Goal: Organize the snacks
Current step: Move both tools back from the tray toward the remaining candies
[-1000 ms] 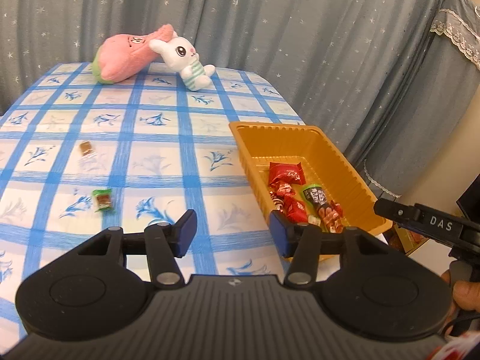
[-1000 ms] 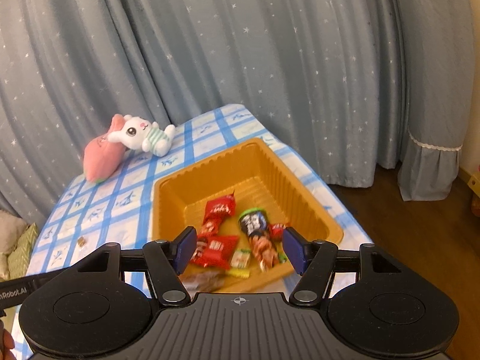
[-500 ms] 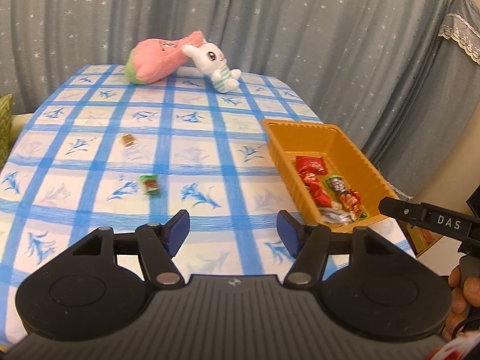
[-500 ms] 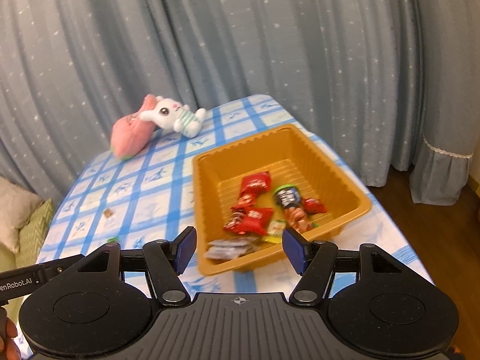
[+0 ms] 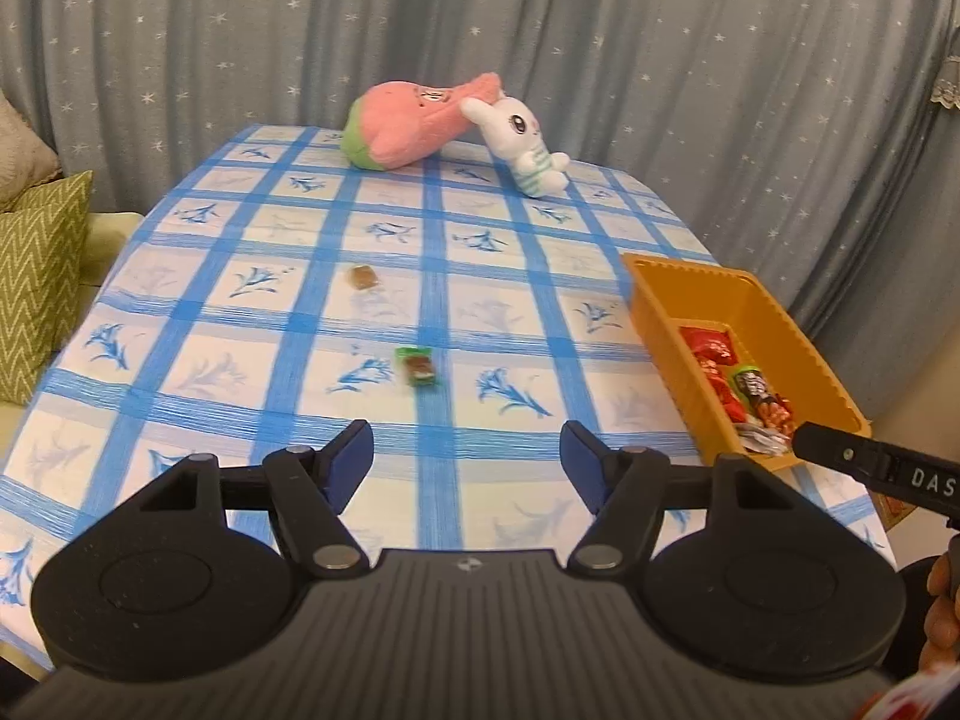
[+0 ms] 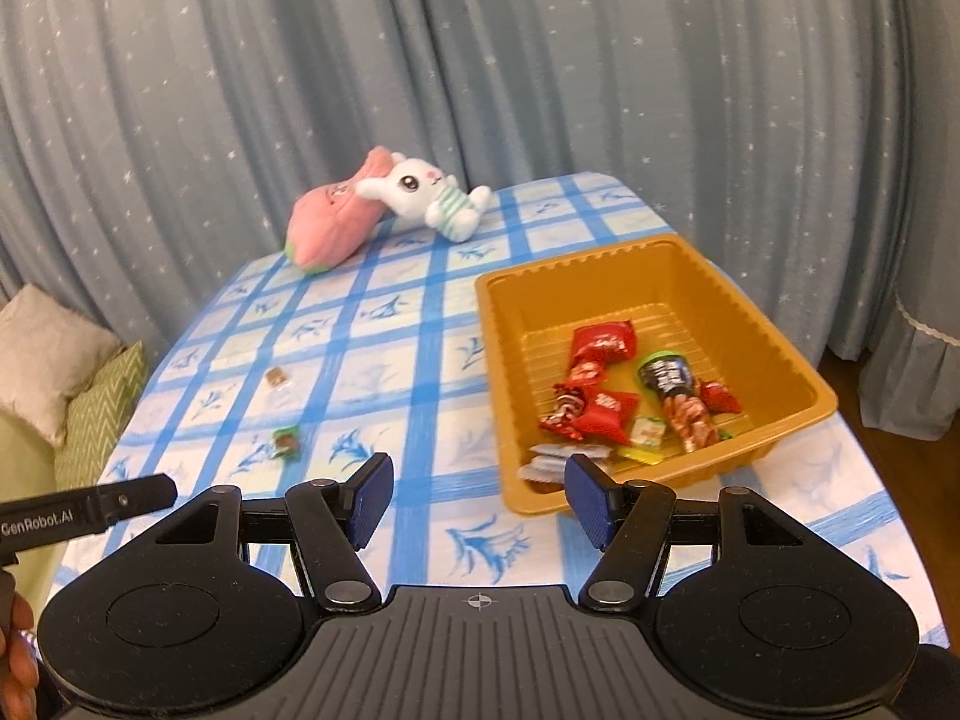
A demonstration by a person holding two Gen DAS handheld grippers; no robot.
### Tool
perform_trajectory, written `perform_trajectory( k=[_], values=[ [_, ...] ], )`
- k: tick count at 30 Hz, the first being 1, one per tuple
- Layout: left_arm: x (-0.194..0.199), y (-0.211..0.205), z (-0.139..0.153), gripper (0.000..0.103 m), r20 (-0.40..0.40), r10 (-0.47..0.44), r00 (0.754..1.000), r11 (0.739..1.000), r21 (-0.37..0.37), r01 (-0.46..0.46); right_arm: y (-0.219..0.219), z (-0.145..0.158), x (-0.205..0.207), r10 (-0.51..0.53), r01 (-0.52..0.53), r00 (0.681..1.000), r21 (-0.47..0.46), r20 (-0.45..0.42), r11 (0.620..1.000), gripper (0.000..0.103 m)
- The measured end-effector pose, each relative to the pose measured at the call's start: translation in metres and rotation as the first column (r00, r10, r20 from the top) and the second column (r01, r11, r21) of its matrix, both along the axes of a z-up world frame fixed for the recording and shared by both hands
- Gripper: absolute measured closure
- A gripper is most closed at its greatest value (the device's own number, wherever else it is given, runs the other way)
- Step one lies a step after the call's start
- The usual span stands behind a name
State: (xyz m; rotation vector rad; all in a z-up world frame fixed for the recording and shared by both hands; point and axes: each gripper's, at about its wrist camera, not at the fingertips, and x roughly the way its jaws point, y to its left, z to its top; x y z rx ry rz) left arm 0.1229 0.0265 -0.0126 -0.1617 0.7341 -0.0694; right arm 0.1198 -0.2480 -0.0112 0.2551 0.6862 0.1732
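Note:
An orange tray point(image 6: 798, 372) point(image 5: 660, 312) at the table's right side holds several wrapped snacks, mostly red packets point(image 6: 603, 345) and a dark tube-like pack point(image 6: 672, 384). Two loose snacks lie on the blue checked cloth: a green-wrapped one point(image 5: 420, 365) point(image 6: 287, 439) and a small brown one point(image 5: 362, 276) point(image 6: 276, 377). My left gripper point(image 5: 467, 462) hovers near the table's front, short of the green snack; its jaws are opening with nothing between them. My right gripper point(image 6: 479, 495) stands open and empty before the tray's near left corner.
A pink plush point(image 5: 408, 126) and a white rabbit plush point(image 5: 522, 138) lie at the table's far edge before grey starred curtains. Green and beige cushions point(image 5: 36, 264) sit off the table's left side. A hand point(image 5: 942, 618) holds the other gripper at right.
Both grippers have pulled back and swung left, so the tray has slid to the right in both views. The left jaws have spread wider. The loose snacks have not moved.

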Motion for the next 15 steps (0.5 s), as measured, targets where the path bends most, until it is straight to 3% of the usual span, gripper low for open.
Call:
perform_trajectory(
  k=[15],
  values=[
    [0.016, 0.037, 0.0, 0.03, -0.003, 0.018, 1.0, 0.999, 0.047, -0.018, 0.039, -0.003, 0.014, 0.083, -0.083, 0.997, -0.031, 0.009, 0.996, 0.04]
  ],
)
